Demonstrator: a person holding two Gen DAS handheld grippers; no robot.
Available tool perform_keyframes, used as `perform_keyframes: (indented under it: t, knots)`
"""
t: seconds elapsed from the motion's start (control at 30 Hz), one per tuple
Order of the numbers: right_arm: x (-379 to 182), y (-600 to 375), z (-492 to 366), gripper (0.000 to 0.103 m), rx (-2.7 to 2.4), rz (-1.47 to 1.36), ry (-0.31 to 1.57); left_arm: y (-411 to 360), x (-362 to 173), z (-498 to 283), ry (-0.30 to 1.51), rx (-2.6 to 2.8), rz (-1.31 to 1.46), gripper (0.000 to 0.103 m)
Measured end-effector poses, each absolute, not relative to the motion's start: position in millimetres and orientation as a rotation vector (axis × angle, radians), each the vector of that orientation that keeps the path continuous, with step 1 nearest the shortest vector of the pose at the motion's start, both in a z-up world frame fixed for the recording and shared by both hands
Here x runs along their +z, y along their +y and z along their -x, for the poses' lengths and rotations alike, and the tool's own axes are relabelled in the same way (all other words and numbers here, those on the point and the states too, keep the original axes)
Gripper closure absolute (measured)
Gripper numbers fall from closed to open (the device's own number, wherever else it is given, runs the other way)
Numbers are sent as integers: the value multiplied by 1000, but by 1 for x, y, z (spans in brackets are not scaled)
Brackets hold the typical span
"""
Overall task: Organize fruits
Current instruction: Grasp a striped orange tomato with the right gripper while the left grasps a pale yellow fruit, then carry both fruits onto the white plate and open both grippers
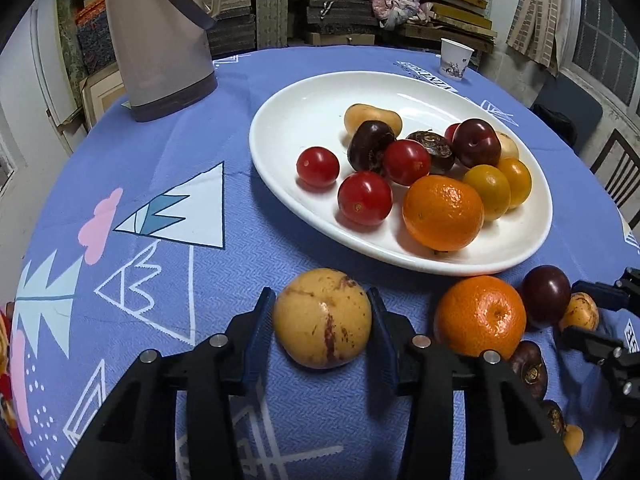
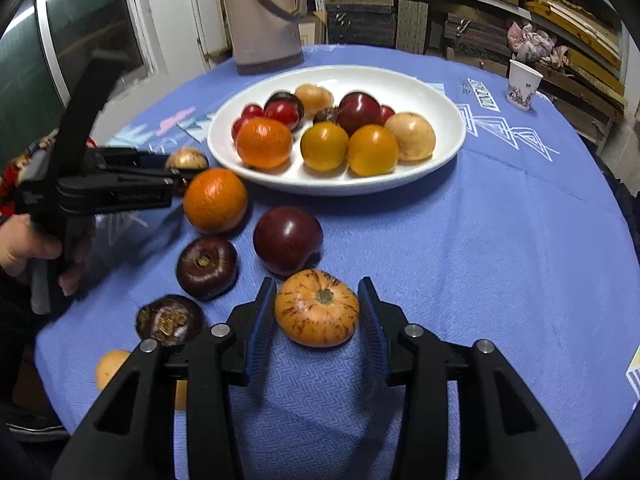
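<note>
A white oval plate (image 1: 304, 108) (image 2: 440, 100) holds several fruits: red tomatoes, dark plums, yellow fruits and an orange. My left gripper (image 1: 322, 320) has its pads against both sides of a pale yellow speckled fruit (image 1: 322, 318) resting on the blue cloth; that fruit shows small in the right wrist view (image 2: 187, 158). My right gripper (image 2: 317, 308) brackets an orange striped fruit (image 2: 317, 307) on the cloth, with narrow gaps at the pads. Loose on the cloth are an orange (image 1: 480, 316) (image 2: 215, 200), a dark plum (image 2: 288, 240) and dark water chestnuts (image 2: 207, 266).
A beige thermos jug (image 1: 160, 36) (image 2: 264, 16) stands at the table's far side. A paper cup (image 1: 456, 58) (image 2: 523, 84) sits at the far right. A small yellow fruit (image 2: 110, 366) lies near the table's front left edge. Shelves with stacked boards are behind the table.
</note>
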State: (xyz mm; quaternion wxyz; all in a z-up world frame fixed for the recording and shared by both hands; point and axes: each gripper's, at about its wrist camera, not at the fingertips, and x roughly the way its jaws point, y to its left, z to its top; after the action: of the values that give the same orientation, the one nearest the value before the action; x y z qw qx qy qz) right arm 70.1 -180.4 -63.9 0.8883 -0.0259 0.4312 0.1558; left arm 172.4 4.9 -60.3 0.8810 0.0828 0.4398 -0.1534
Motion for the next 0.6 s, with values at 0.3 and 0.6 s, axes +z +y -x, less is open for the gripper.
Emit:
perform_keyframes:
  t: [0.3, 0.6]
  knots:
    - [-68, -181, -71, 63, 322, 34, 916, -1, -63, -170, 904, -346, -181, 32]
    - [-64, -188, -68, 63, 317, 2, 901, 3, -58, -167, 904, -348, -158, 59]
